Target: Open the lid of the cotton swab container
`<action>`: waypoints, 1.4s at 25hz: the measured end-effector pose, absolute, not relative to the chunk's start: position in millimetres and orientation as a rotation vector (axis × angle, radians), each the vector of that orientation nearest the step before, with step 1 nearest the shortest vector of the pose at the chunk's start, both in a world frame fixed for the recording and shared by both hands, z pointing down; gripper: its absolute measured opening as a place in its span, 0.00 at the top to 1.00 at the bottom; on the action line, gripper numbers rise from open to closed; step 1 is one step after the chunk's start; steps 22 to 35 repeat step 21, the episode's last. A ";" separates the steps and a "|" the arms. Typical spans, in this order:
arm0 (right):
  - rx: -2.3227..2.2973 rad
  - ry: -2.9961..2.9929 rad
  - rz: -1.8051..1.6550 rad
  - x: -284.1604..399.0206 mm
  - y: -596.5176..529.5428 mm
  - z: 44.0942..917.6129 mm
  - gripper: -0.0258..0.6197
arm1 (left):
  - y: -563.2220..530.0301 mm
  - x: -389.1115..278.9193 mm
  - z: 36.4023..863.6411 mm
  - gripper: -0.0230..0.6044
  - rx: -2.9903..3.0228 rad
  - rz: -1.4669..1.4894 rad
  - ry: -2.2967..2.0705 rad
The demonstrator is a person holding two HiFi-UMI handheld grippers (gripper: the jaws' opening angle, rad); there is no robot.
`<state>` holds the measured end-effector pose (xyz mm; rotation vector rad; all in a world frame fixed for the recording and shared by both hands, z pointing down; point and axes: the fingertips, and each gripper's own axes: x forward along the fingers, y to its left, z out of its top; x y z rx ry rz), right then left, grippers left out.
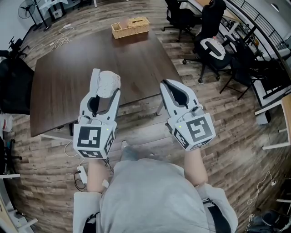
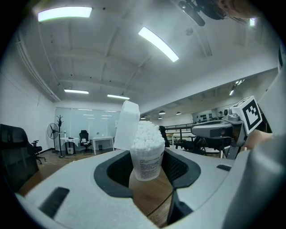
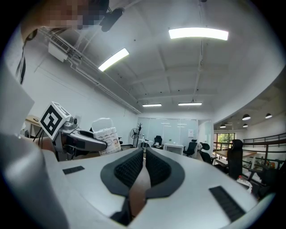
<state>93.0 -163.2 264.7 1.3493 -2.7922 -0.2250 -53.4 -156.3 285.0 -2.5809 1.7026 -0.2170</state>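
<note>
My left gripper [image 1: 106, 87] is shut on the cotton swab container [image 1: 110, 81], a small clear tub packed with white swabs [image 2: 146, 136]. It holds the tub upright over the near edge of the dark table [image 1: 72, 68]. The container's white lid [image 2: 127, 125] stands flipped up at the tub's left side, leaving the swabs bare. The tub's labelled body [image 2: 146, 164] sits between the two black pads [image 2: 117, 169]. My right gripper [image 1: 165, 85] hangs level to the right, shut with nothing in it; its pads [image 3: 129, 169] meet. From the right gripper view, the container [image 3: 106, 133] shows at the left.
A wicker basket [image 1: 130, 27] stands at the table's far edge. Office chairs [image 1: 209, 41] and desks crowd the right side. Cables [image 1: 59, 41] lie on the wood floor at the far left, and a standing fan [image 1: 32, 9] is beyond.
</note>
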 end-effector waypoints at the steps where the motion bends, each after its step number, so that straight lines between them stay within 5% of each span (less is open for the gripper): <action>1: 1.354 -2.791 -0.226 94.0 -162.5 264.2 0.92 | -155.5 -52.5 284.6 0.66 -2.580 -0.217 1.700; 35: 1.358 -2.801 -0.238 94.5 -156.3 262.0 0.92 | -148.5 -45.5 280.9 0.66 -2.573 -0.206 1.682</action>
